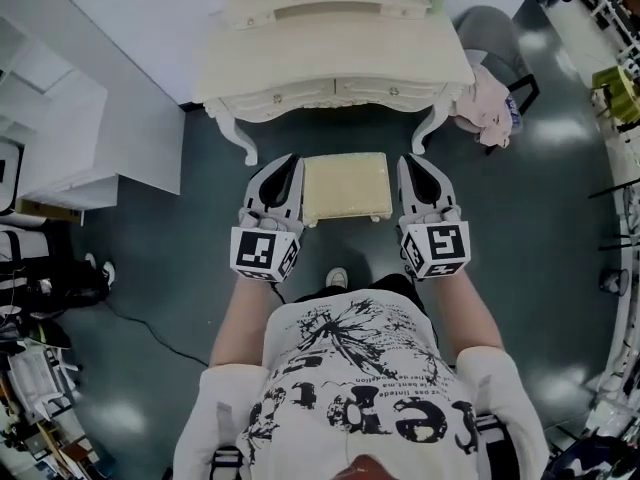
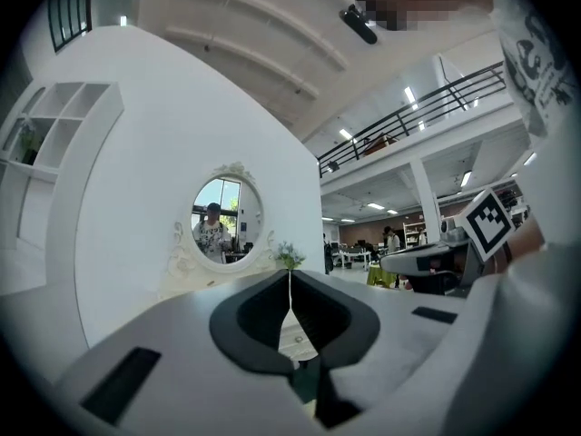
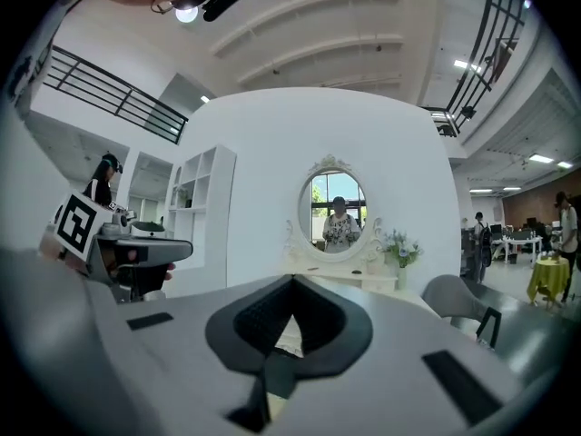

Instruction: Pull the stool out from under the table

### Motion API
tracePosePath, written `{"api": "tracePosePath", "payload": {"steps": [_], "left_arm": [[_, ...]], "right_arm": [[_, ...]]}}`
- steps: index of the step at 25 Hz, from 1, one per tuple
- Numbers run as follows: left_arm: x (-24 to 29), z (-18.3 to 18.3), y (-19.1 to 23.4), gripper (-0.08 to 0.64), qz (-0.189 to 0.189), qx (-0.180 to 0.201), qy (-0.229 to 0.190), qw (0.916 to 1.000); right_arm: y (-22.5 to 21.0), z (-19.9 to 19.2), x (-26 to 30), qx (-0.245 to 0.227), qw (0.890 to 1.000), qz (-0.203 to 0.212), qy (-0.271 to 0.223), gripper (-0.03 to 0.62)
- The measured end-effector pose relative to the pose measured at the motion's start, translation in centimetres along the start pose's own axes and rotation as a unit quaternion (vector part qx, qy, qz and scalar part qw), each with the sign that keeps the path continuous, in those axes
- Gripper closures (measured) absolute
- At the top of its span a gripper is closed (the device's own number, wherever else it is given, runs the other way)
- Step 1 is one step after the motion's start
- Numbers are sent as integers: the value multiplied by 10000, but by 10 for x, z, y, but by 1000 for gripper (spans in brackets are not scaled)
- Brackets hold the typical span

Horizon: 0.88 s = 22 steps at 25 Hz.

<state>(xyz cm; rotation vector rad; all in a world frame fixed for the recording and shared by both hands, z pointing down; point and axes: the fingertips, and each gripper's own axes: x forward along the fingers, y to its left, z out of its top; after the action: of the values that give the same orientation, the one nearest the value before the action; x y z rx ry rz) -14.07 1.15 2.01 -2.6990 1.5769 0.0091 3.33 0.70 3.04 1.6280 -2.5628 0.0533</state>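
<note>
In the head view a small stool (image 1: 346,188) with a cream cushion stands on the dark floor just in front of the cream dressing table (image 1: 335,63). My left gripper (image 1: 292,160) is held along the stool's left edge. My right gripper (image 1: 408,161) is held along its right edge. Whether either touches the stool I cannot tell. In the left gripper view the left gripper (image 2: 290,276) has its tips together with nothing between them. The right gripper (image 3: 292,281) also shows its tips together and empty in its own view.
A grey chair (image 1: 487,30) with a pink cloth (image 1: 487,108) stands at the table's right end. A white shelf unit (image 1: 55,133) is on the left, with a cable (image 1: 150,333) on the floor. An oval mirror (image 3: 334,211) rises above the table. My shoe (image 1: 337,278) is behind the stool.
</note>
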Motion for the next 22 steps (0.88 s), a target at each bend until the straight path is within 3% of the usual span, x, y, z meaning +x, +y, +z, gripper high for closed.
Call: {"api": "tracePosePath", "payload": {"steps": [8, 17, 22], "left_arm": [[-13, 48, 18, 538, 254, 59, -221, 9994], [-15, 60, 15, 540, 106, 229, -181, 9995], [-17, 57, 20, 538, 200, 208, -138, 9995]], "right_arm": [[11, 29, -1, 47, 9997, 96, -208, 575], [25, 38, 6, -101, 9992, 350, -182, 575], [26, 43, 7, -92, 9991, 339, -252, 575]]}}
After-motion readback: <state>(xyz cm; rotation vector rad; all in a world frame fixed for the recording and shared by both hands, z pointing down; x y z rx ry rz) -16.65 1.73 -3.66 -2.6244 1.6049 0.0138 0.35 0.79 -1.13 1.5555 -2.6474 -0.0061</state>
